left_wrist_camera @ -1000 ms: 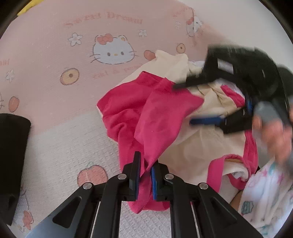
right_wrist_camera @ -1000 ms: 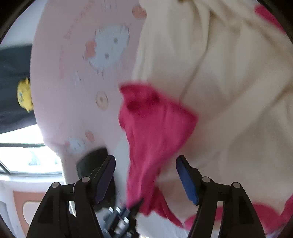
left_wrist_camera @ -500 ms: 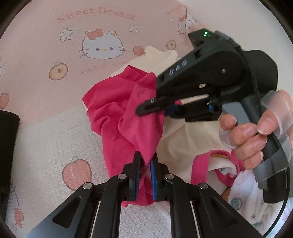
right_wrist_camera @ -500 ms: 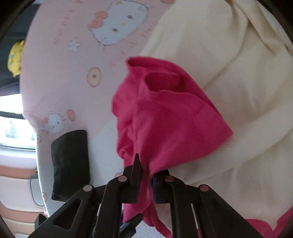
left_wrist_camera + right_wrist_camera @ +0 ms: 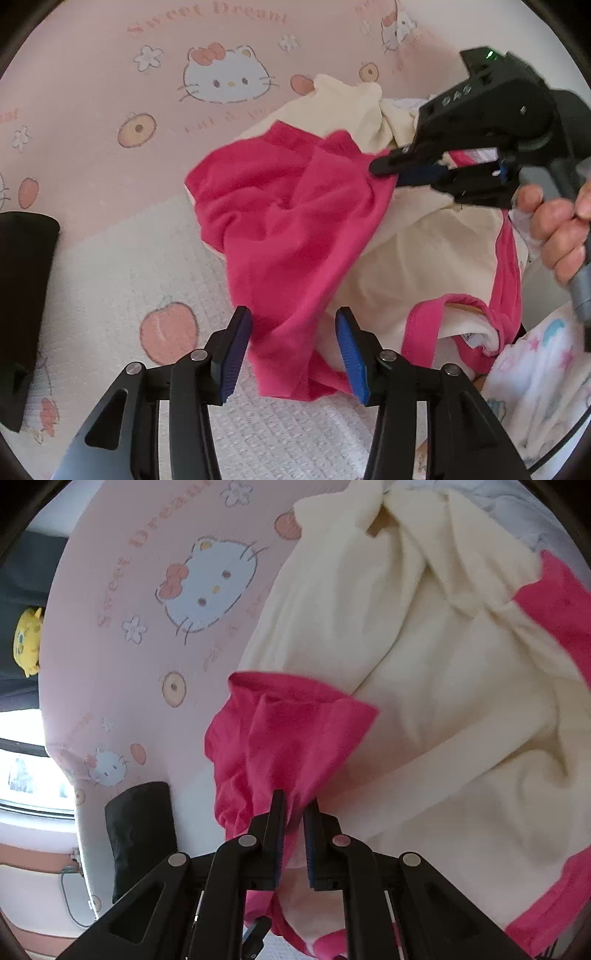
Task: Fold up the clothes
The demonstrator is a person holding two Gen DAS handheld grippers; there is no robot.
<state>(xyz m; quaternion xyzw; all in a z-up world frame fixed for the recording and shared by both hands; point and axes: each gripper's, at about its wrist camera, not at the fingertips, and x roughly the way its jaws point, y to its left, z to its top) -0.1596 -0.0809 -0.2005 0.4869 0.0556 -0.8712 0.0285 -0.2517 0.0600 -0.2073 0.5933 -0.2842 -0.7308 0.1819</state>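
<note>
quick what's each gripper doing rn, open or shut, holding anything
Left gripper: jaws opening, pads off the pink sleeve that hangs between them.
Right gripper: shut on the pink sleeve.

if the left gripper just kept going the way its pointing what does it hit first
Most likely the pink sleeve. The left gripper is opening with that fabric hanging loose between its jaws, so it lies right ahead. Beyond is the cream body of the garment, though depth is hard to judge.
</note>
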